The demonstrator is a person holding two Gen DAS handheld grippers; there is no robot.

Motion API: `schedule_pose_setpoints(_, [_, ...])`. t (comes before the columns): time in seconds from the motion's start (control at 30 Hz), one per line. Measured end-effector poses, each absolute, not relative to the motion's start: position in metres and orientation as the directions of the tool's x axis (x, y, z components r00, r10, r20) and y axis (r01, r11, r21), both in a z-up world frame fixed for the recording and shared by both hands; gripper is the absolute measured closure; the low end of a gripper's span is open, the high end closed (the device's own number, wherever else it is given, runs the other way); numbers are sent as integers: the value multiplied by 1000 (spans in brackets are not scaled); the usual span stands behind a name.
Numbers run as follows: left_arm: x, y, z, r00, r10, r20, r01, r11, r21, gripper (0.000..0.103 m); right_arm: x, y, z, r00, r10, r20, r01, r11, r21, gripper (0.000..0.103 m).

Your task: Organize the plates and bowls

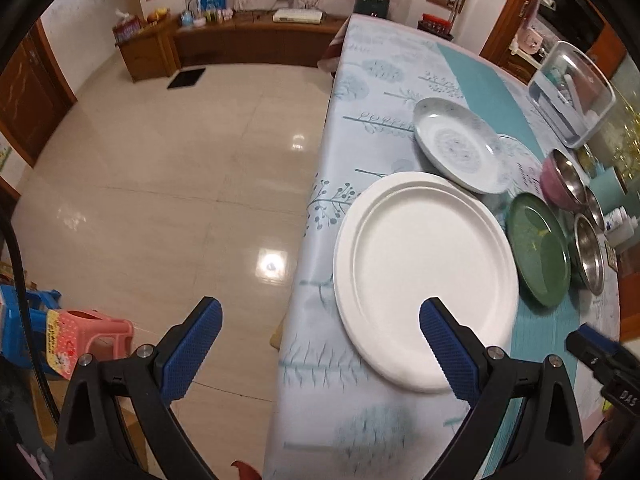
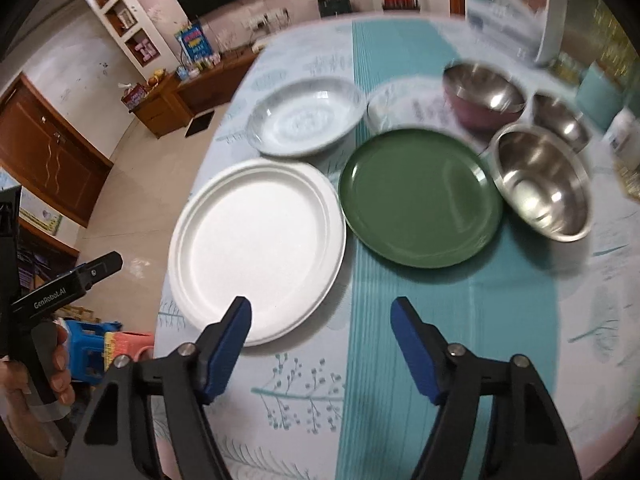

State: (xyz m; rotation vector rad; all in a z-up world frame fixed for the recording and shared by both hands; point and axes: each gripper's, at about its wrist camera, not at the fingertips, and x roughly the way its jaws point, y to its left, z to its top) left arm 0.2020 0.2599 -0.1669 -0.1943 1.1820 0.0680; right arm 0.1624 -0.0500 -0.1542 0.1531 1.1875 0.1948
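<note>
Pale glossy floor tiles and a low wooden sideboard fill the left of my left wrist view; the bench (image 1: 360,92), under a tree-printed cloth with a teal stripe, runs along the right. My left gripper (image 1: 320,344) has its blue pads wide apart and holds nothing: one pad hangs over the floor, the other over the near rim of the big white disposable plate (image 1: 424,276), which I judge a likely first pick. Behind it sits the pale blue patterned deep plate (image 1: 456,148), and beside it the flat dark green plate (image 1: 538,248), with steel bowls squeezed against the frame's edge.

From the right wrist I see the dishes more squarely. My right gripper (image 2: 320,348) is also parted and empty, above bare cloth just short of the white and green plates. This view separates three bowls: a large plain steel bowl (image 2: 542,184), a pink-sided steel bowl (image 2: 482,96) and a smaller steel bowl (image 2: 560,120). Everything lies spread singly, nothing stacked, so sorting has yet to start. Only here do I see the hand (image 2: 40,376) holding the left gripper's handle.
</note>
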Motion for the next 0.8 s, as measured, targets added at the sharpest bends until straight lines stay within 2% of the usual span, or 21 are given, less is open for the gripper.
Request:
schedule_pose_setpoints(0.1, [228,264,-190,340,-89,-936,-166,974,-152,7,186,-55,-182,291,281,-915,-36,958,283,39])
schedule_pose_setpoints(0.33, [269,265,-240,232,-169,-958,-190,958,-215,19,217,-56,-225,195,318,-928,7,945,326,50])
schedule_pose_setpoints(0.57, [283,260,-264,184,-207,-961,-201,949,-243,36,225,-39,-235,172,313,-934,-30,949,312,59])
schedule_pose_setpoints(0.7, [287,261,-271,177,-195,-965,-223,947,-232,39,228,-33,-234,190,299,-935,-55,954,294,62])
schedule_pose_setpoints(0.8, [288,260,-272,180,-183,-967,-230,947,-222,42,229,-31,-233,185,305,-934,-71,952,297,74])
